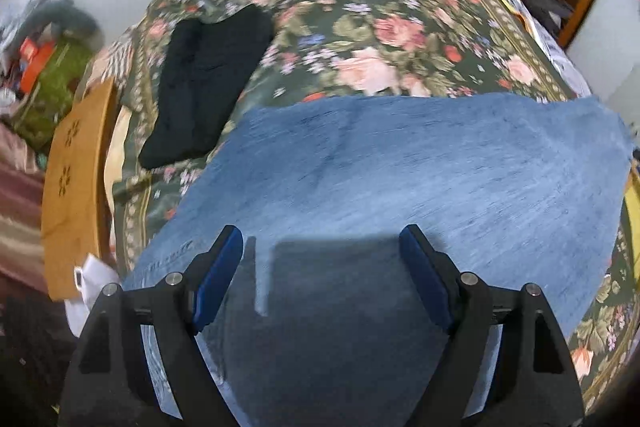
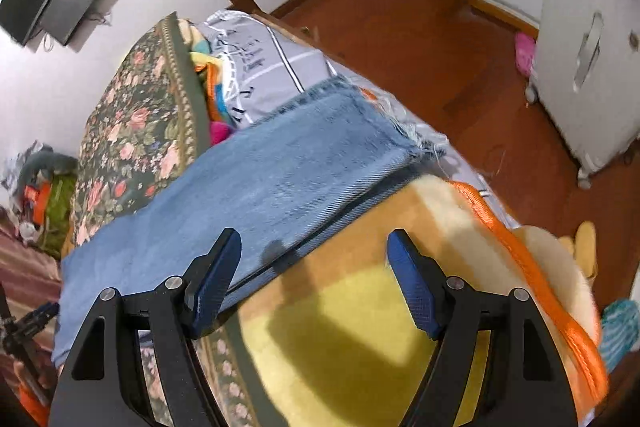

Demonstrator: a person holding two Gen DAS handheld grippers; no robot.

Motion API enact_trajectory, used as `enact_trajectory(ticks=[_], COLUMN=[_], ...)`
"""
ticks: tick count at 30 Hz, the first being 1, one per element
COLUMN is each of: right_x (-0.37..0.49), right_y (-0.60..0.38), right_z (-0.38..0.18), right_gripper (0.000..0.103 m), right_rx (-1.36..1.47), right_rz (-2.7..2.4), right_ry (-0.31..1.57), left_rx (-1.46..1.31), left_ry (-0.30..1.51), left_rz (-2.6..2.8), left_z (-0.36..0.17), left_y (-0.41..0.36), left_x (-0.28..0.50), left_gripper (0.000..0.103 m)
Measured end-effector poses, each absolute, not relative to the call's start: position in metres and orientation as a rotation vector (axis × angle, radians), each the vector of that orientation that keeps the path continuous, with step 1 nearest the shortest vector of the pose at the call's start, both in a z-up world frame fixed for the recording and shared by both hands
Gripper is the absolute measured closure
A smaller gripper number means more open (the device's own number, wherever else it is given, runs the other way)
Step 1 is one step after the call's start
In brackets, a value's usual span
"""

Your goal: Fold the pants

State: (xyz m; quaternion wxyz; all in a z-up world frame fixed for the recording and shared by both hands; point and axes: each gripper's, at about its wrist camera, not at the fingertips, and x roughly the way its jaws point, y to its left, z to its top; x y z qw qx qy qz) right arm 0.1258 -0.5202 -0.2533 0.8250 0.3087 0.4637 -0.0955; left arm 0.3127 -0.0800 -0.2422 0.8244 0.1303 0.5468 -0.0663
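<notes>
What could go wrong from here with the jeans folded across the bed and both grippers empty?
1. The frayed hem end of the jeans lies at the bed's edge above the wooden floor; a careless tug might drag it off.
2. The right gripper hovers over the jeans' edge and a yellow blanket; closing there could catch both.
3. Both views are blurred, so a grab now may miss.

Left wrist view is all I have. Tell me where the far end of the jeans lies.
Observer: The frayed hem of the jeans lies on a grey printed sheet near the bed's edge.
Operator: Report the right gripper.
Observer: The right gripper is open and holds nothing; it hangs over the jeans' long edge and a yellow blanket.
Operator: Say what borders that blanket.
Observer: An orange band runs along its outer side, above the wooden floor.
</notes>
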Motion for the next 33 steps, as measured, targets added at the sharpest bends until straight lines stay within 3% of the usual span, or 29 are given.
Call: enact_trajectory(ticks=[4, 6, 9, 11, 13, 23, 33], right_x=[0.136, 0.142, 0.152, 0.155, 0.157, 0.162, 0.165], right_y=[-0.531, -0.532, -0.538, -0.546, -0.553, -0.552, -0.498], right_z=[-0.263, -0.267, -0.275, -0.275, -0.275, -0.238, -0.107], right_gripper=[0.030, 0.035, 0.056, 0.085, 0.093, 0.096, 0.097], right_rx=[0.690, 0.676, 0.666, 0.679, 0.710, 0.608, 0.454], right_rz=[-0.204, -0.213, -0.229, -0.227, -0.208, -0.223, -0.056], right_ry=[0.972, 0.974, 0.985, 0.978, 0.970, 0.883, 0.646], left_rx=[0.302, 0.308, 0.303, 0.310, 0.316, 0.266, 0.158], left_ry=[1.175, 1.178, 1.187, 1.185, 1.179, 1.178, 0.949], left_rz=[-0.180, -0.194, -0.208, -0.210, -0.204, -0.192, -0.216], left_z=[-0.246, -0.249, -0.253, -0.254, -0.254, -0.253, -0.177], left_y=[-0.100, -0.109, -0.120, -0.127, -0.129, -0.123, -0.105], left_x=[0.320, 0.324, 0.329, 0.332, 0.333, 0.331, 0.292], left_gripper=[0.022, 0.022, 0.022, 0.022, 0.022, 0.020, 0.020])
